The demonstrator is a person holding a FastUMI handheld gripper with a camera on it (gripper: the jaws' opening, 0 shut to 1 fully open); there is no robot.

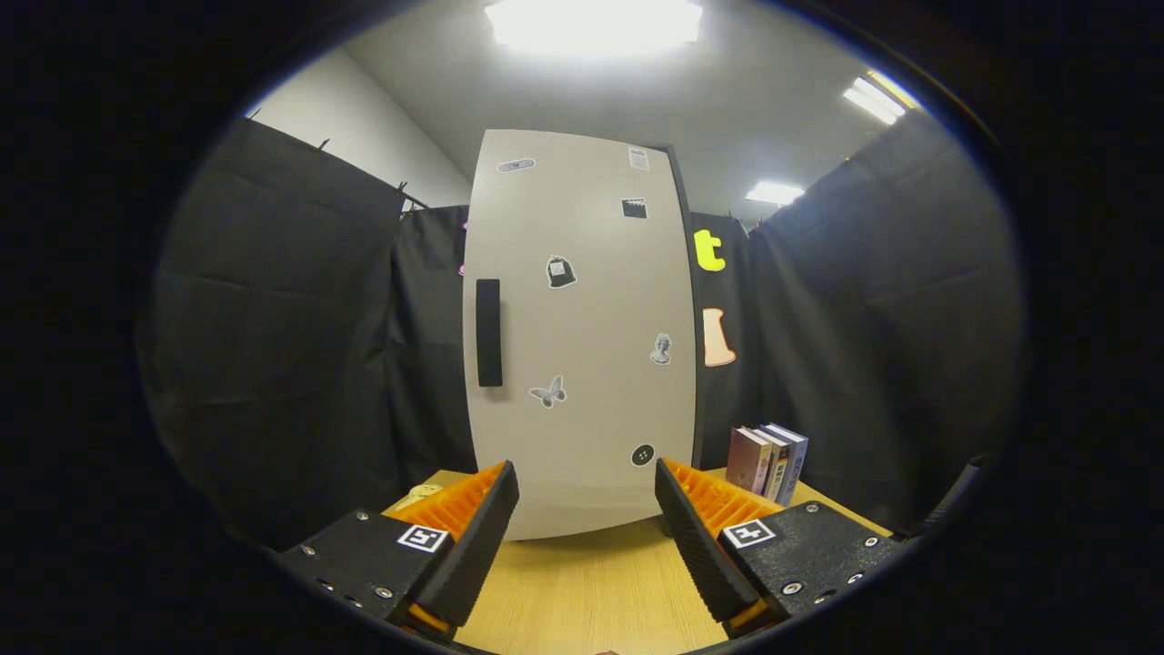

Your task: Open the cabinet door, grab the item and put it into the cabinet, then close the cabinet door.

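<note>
Your gripper [587,509] sits nearest the camera, its two ribbed fingers [477,537] spread wide with nothing between them but bare tabletop. Each finger carries a small square marker tag on its mount. They hang just above the light wooden table [582,591], touching nothing.

Just ahead of the fingertips stands the tall pale grey cabinet [582,327], upright on the table. Its door is shut, flush with the body as far as you can see. You have a black vertical bar handle [488,332] on the door's left side, about mid-height, well above the left finger. Small stickers dot the door: a butterfly sticker [549,392] just right of the handle's lower end, a dark round button-like sticker [643,455] low down near the right fingertip, a bust-shaped sticker [661,349] toward the right edge, and a few more higher up.

To the right of the cabinet, beyond the right finger, you have a small row of upright books [768,462] standing on the table, close beside the cabinet but apart from it. Which item is meant to go inside cannot be told for certain; the books are the clearest candidate. A pale yellowish object [418,496] peeks out behind the left finger, too hidden to identify.

Black cloth walls [291,364] enclose the booth, with bright ceiling lights [596,23] overhead.
</note>
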